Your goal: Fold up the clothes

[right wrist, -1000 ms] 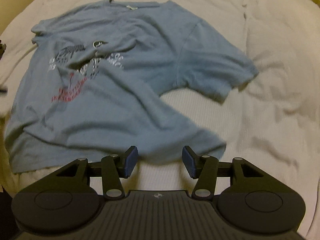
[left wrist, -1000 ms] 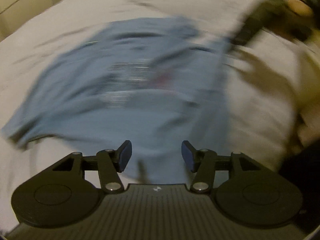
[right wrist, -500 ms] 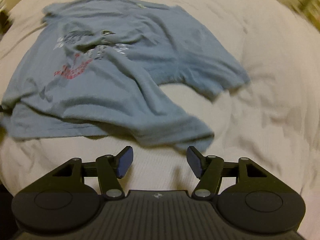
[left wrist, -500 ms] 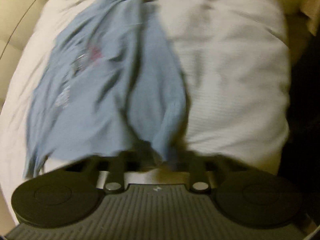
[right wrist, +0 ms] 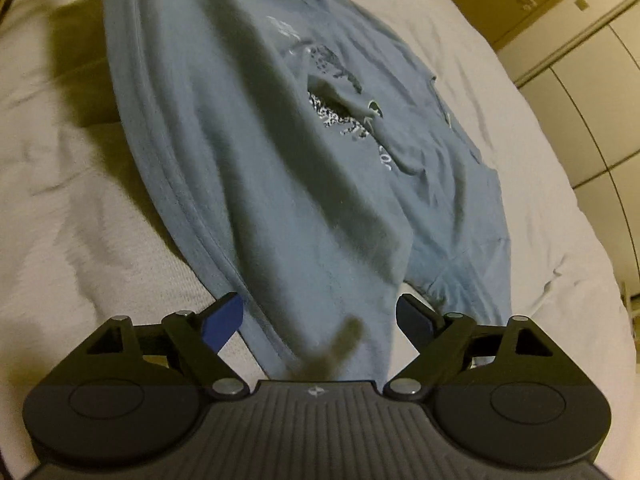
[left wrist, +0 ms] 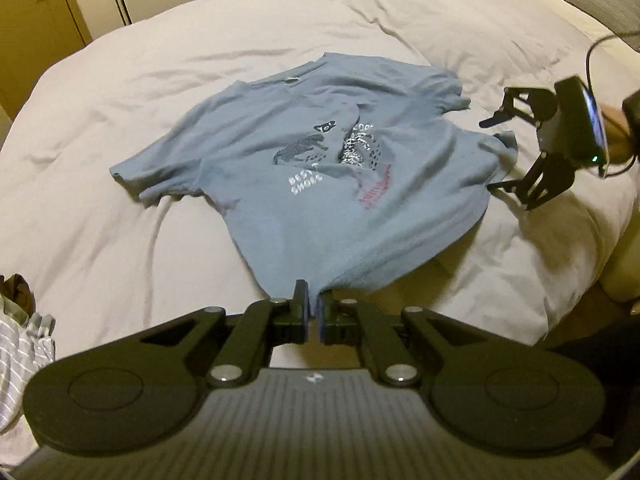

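Your left gripper (left wrist: 313, 312) is clamped on the near hem corner of the blue T-shirt (left wrist: 320, 168); its jaws stand almost together with a fold of cloth pinched between them. The T-shirt lies print side up on the white duvet (left wrist: 120, 240), stretched from that pinched corner toward the collar on its far side, with creases running across the chest print. Your right gripper (right wrist: 319, 318) has its jaws spread wide, and the cloth at the T-shirt's other hem corner lies between the blue pads (right wrist: 224, 322) without being squeezed. From the left wrist view, this right gripper appears just beside the T-shirt's edge, a hand (left wrist: 614, 136) visible behind it. A striped garment (left wrist: 20, 352) lies off the duvet's near corner, well apart from the T-shirt. Cupboard doors (left wrist: 60, 4) stand beyond the T-shirt's collar side.
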`<state>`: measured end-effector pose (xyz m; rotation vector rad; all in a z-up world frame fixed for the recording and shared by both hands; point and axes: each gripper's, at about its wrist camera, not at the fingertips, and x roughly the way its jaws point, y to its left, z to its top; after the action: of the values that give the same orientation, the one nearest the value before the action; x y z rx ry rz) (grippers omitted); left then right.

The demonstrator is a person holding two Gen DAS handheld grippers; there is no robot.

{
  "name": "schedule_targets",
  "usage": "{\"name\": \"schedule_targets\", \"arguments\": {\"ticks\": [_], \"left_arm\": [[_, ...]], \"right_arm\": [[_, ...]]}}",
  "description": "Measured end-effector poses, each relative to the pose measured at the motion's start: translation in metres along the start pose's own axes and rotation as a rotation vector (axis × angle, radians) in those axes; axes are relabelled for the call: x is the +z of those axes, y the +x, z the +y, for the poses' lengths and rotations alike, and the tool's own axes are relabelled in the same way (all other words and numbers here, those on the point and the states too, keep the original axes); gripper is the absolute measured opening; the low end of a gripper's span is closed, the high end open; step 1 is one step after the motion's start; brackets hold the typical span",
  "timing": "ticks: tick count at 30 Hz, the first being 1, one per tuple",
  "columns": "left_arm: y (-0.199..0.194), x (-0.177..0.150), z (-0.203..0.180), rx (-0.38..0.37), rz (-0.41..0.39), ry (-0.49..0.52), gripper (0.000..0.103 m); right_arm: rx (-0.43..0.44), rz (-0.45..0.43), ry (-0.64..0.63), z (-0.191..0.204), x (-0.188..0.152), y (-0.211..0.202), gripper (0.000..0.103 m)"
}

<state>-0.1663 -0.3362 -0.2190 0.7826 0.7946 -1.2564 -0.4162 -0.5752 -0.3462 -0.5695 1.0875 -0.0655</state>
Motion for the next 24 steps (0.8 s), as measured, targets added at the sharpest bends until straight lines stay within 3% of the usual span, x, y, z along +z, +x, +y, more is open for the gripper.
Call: {"name": "schedule_targets", "arguments": {"ticks": [1,2,4,8,13,14,16,17,20,22,24], "left_arm": [[0.001,-0.001,0.001,-0.003,-0.001,0.015,0.003],[0.002,-0.003,0.0,-0.009,-0.004,0.031,0.002],[0.001,-0.006,0.002,-0.023,-0.018,0.055,0.003],[-0.013,-0.016,0.011,-0.059,-0.052,0.106,0.002],[-0.02,-0.038,0.018,-0.095,-0.034,0.189,0.002],[-0.02,-0.045,0.019,-0.1,-0.024,0.205,0.002],[-0.017,-0.051,0.02,-0.102,-0.016,0.209,0.002],[-0.015,-0.054,0.02,-0.102,-0.013,0.208,0.002],[-0.009,-0.061,0.023,-0.1,-0.006,0.204,0.002],[-0.011,-0.062,0.025,-0.086,-0.002,0.21,0.002],[-0.012,-0.063,0.028,-0.067,0.013,0.223,0.002]], "right_arm": [[-0.009,0.014,0.01,0.0,0.001,-0.001,0.053],[-0.018,0.029,0.021,0.001,0.002,-0.002,0.043],[-0.036,0.057,0.042,0.001,0.004,-0.003,0.0],[-0.005,0.106,0.13,-0.006,0.006,-0.036,0.0],[0.024,0.153,0.202,0.006,0.01,-0.076,0.001],[0.01,0.164,0.192,0.014,0.008,-0.077,0.01],[-0.02,0.186,0.168,0.028,0.004,-0.077,0.062],[-0.039,0.194,0.15,0.034,0.001,-0.072,0.066],[-0.078,0.215,0.13,0.045,-0.007,-0.057,0.066],[-0.02,0.212,0.354,0.019,-0.016,-0.05,0.055],[0.0,0.178,0.586,-0.012,-0.025,-0.052,0.054]]}}
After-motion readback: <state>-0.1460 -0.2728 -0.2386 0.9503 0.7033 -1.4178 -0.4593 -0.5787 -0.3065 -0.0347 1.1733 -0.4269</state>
